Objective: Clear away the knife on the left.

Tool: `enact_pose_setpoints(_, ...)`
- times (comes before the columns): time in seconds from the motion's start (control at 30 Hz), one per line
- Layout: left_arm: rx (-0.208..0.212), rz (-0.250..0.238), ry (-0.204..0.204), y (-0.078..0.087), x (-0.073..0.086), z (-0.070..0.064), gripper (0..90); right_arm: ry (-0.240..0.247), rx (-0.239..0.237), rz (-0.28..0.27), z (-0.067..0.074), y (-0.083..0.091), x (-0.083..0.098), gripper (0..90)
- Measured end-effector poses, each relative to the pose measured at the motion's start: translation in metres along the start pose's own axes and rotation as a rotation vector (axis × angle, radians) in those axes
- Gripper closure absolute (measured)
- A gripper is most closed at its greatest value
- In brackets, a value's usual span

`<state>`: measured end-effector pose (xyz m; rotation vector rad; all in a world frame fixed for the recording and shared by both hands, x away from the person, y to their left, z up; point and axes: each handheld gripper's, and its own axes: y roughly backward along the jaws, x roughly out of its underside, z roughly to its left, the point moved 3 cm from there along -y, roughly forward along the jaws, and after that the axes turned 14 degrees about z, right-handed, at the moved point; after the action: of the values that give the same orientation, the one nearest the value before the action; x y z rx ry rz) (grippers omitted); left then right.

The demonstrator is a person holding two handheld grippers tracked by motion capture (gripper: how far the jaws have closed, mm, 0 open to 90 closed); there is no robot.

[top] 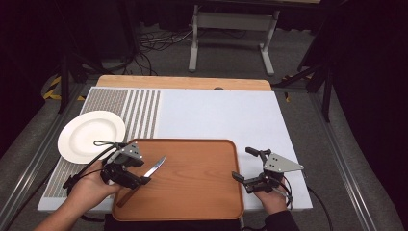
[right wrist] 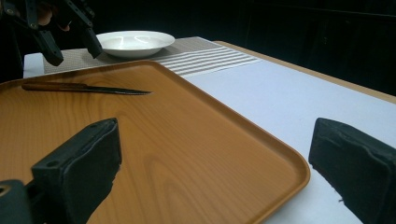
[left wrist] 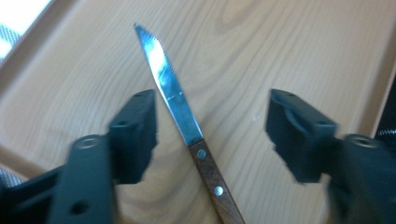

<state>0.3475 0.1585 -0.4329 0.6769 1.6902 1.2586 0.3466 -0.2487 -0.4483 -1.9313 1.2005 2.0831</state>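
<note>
Plainly hidden: the knife's (top: pixel 144 178) handle passes under the left gripper (top: pixel 131 176) in the high view, and in the left gripper view its butt is cut off at the bottom edge.
Blur: the black jaws in the left gripper view are smeared; the far gripper at the top left of the right gripper view is dark and hard to read.
Knife look: slim bright steel blade with a fine pointed tip, brown wooden handle with two silver rivets.
Knife place: flat on the wooden tray (top: pixel 202 192), in its left part, tip toward one o'clock from the handle in the high view.
Left gripper state: jaws spread, one each side of the knife where blade meets handle, neither touching it.
Left hand pose: forearm enters from seven o'clock, gripper held just over the tray's left part.
Right gripper state: right gripper (top: pixel 249 179) spread wide, nothing between the jaws.
Right hand pose: at the tray's right edge, jaws straddling its rim.
Nearby: white plate (top: pixel 86 137) at ten o'clock from the tray, on a striped mat (top: pixel 142 110).
</note>
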Motion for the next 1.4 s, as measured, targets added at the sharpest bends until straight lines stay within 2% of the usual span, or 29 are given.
enact_pose_setpoints(0.13, -0.015, -0.011, -0.053, 0.003, -0.003, -0.002, 56.3, -0.002, 0.001, -0.001, 0.0, 0.0, 0.0, 2.9)
enact_pose_setpoints(0.3, -0.021, -0.004, -0.131, 0.004, -0.005, -0.006, 88.1, -0.002, 0.0, 0.0, 0.0, 0.0, 0.0, 3.0)
enact_pose_setpoints(0.33, -0.02, 0.0, -0.14, 0.004, -0.006, -0.007, 90.0, -0.003, -0.001, 0.0, 0.0, 0.0, 0.0, 3.0)
enact_pose_setpoints(0.4, -0.005, 0.018, -0.161, 0.002, -0.007, -0.008, 90.0, -0.002, 0.001, 0.0, 0.0, 0.0, 0.0, 3.0)
enact_pose_setpoints(0.53, -0.009, 0.069, -0.221, -0.005, -0.008, -0.009, 90.0, -0.002, 0.002, -0.002, 0.0, 0.0, 0.0, 3.0)
enact_pose_setpoints(0.73, 0.009, 0.126, -0.291, -0.015, -0.01, -0.011, 90.0, -0.001, 0.002, -0.002, 0.0, 0.0, 0.0, 3.0)
enact_pose_setpoints(0.8, -0.013, 0.171, -0.286, -0.019, -0.011, -0.009, 90.0, -0.001, 0.002, 0.0, 0.0, 0.0, 0.0, 2.9)
enact_pose_setpoints(0.87, -0.015, 0.194, -0.29, -0.023, -0.011, -0.007, 90.0, -0.001, 0.003, -0.001, 0.0, 0.0, 0.0, 2.9)
enact_pose_setpoints(1.07, -0.01, 0.226, -0.308, -0.03, -0.013, -0.006, 90.0, -0.001, 0.004, -0.002, 0.0, 0.001, 0.0, 2.9)
enact_pose_setpoints(1.23, -0.007, 0.278, -0.323, -0.035, -0.013, -0.005, 90.0, -0.001, 0.004, -0.002, 0.0, 0.001, 0.0, 3.0)
enact_pose_setpoints(1.4, -0.003, 0.295, -0.331, -0.037, -0.012, -0.006, 90.0, -0.002, 0.003, 0.0, 0.0, 0.0, 0.0, 2.9)
